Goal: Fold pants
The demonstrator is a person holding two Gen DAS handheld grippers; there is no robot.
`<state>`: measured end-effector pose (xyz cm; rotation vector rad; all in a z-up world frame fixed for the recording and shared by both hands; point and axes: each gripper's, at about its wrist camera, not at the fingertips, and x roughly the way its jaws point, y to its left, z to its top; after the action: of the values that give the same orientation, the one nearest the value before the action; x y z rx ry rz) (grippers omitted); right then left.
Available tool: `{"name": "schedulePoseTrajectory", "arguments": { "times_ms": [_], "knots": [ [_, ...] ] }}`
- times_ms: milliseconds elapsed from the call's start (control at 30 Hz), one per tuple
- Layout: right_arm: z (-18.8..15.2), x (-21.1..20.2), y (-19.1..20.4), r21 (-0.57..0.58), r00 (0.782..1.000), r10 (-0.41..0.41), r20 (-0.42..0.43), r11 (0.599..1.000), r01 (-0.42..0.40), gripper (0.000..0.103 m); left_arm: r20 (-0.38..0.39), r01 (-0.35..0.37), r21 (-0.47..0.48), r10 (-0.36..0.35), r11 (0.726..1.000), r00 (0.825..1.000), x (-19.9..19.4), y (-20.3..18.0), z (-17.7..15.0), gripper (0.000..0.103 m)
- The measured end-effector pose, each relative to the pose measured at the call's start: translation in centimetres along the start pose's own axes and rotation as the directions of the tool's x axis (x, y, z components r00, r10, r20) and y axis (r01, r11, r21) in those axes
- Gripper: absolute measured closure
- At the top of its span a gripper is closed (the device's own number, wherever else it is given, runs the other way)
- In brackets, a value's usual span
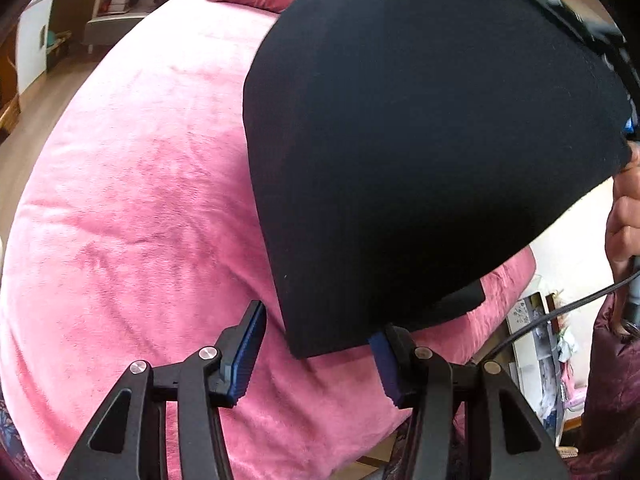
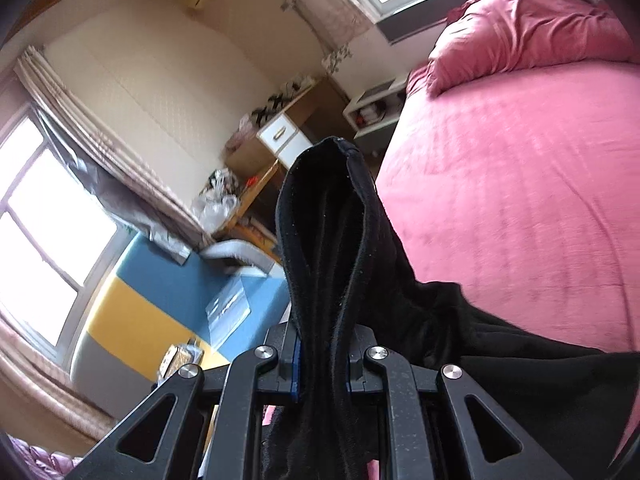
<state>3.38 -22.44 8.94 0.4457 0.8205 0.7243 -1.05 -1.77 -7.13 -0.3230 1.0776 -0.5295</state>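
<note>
- L claw [image 1: 316,356]: wide open, nothing between its blue pads [image 1: 244,354]. Sits low over the near part of the bed [image 1: 132,208], just in front of the pants' near corner; that corner overlaps the R-side finger in view, contact can't be told.
- R claw [image 2: 322,364]: closed tight on a bunched fold of the pants [image 2: 324,240]. Fabric sticks up past the fingertips as a narrow loop, seam edge at top; rest of cloth trails down and to the R below the claw.
- Pants [image 1: 420,140]: black, lifted up off the bed on the R side, hanging as a broad flat panel. L edge straight, lower edge slopes down toward the L claw. A second layer peeks out under the low R edge.
- Person's hand [image 1: 624,220] at far R edge of L view, next to the raised pants corner, w/ a black cable [image 1: 560,312] below it.
- Bed: pink fleece cover, pink pillow [image 2: 532,20] at the far end.
- Bkgd (R view): windows, curtains, wooden desk w/ clutter.
</note>
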Motion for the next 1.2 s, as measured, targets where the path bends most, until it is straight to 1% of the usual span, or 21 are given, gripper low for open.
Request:
{"name": "schedulePoseTrajectory", "arguments": {
  "times_ms": [67,100,133,167,200,233,267,367,467,533,633,700,733,833,900,967,1067,1100,1200],
  "knots": [
    [-0.2,-1.5,-0.7,0.017,1.0,-0.012,0.024,1.0,0.012,0.089,0.002,0.003,0.023,-0.003,1.0,1.0,0.1,-0.5,0.0,0.053],
    [-0.4,-2.2,-1.2,0.029,0.999,-0.022,0.037,0.999,0.021,0.089,0.0,0.011,0.038,-0.011,0.999,1.0,0.1,-0.8,0.0,0.056],
    [-0.7,-2.9,-1.6,0.04,0.998,-0.031,0.049,0.999,0.029,0.089,-0.001,0.021,0.056,-0.021,0.998,1.0,-0.1,-1.3,0.0,0.063],
    [-1.1,-3.8,-2.4,0.06,0.997,-0.042,0.065,0.997,0.038,0.089,0.002,0.026,0.083,-0.026,0.996,1.0,-0.2,-1.9,-0.1,0.067],
    [-1.4,-4.4,-2.9,0.074,0.996,-0.047,0.074,0.996,0.041,0.089,0.004,0.022,0.108,-0.023,0.994,1.0,0.0,-2.3,0.0,0.068],
    [-1.8,-5.3,-3.6,0.091,0.995,-0.054,0.088,0.995,0.046,0.089,0.004,0.021,0.133,-0.022,0.991,1.0,0.0,-2.8,-0.1,0.071],
    [-2.1,-6.0,-4.1,0.103,0.993,-0.066,0.098,0.993,0.056,0.089,0.001,0.024,0.162,-0.024,0.987,1.0,0.0,-3.3,-0.1,0.073],
    [-3.5,-8.0,-6.6,0.172,0.984,-0.119,0.13,0.98,0.096,0.089,-0.011,0.034,0.207,-0.032,0.978,0.999,0.4,-4.4,-0.2,0.073],
    [-5.4,-9.5,-10.3,0.269,0.975,-0.175,0.138,0.954,0.134,0.089,-0.035,0.051,0.254,-0.044,0.966,0.998,1.2,-5.3,-0.3,0.073],
    [-6.9,-10.0,-13.0,0.326,0.967,-0.227,0.116,0.928,0.179,0.089,-0.054,0.059,0.273,-0.046,0.96,0.998,1.9,-5.8,-0.3,0.073],
    [-9.4,-10.3,-17.3,0.429,0.956,-0.284,0.071,0.874,0.227,0.089,-0.085,0.062,0.306,-0.037,0.95,0.996,2.8,-6.3,-0.5,0.077],
    [-11.0,-10.4,-20.1,0.493,0.949,-0.312,0.04,0.833,0.253,0.089,-0.104,0.066,0.317,-0.034,0.946,0.994,3.4,-6.6,-0.5,0.077],
    [-11.9,-10.3,-21.2,0.519,0.949,-0.314,0.027,0.816,0.255,0.089,-0.115,0.068,0.316,-0.033,0.946,0.993,3.7,-6.6,-0.6,0.077],
    [-13.5,-10.0,-23.2,0.561,0.953,-0.302,0.003,0.79,0.248,0.089,-0.133,0.101,0.322,-0.061,0.941,0.989,3.8,-6.8,-0.7,0.077],
    [-14.1,-9.8,-23.9,0.576,0.96,-0.278,0.023,0.789,0.215,0.089,-0.145,0.149,0.301,-0.109,0.942,0.983,3.1,-6.5,-0.5,0.077],
    [-14.3,-9.8,-24.3,0.577,0.964,-0.263,0.035,0.793,0.195,0.088,-0.138,0.203,0.249,-0.173,0.947,0.975,2.1,-5.8,0.2,0.077],
    [-14.7,-10.6,-24.6,0.585,0.968,-0.249,0.041,0.791,0.178,0.082,-0.087,0.239,0.172,-0.226,0.956,0.97,0.8,-4.5,1.8,0.077],
    [-14.8,-11.1,-24.5,0.583,0.964,-0.262,0.041,0.79,0.19,0.079,-0.07,0.238,0.159,-0.23,0.958,0.971,0.6,-4.2,2.3,0.077],
    [-14.8,-13.5,-23.7,0.582,0.949,-0.311,0.057,0.783,0.221,0.057,-0.023,0.192,0.138,-0.191,0.972,0.981,0.7,-3.4,3.6,0.077]
  ]
}}
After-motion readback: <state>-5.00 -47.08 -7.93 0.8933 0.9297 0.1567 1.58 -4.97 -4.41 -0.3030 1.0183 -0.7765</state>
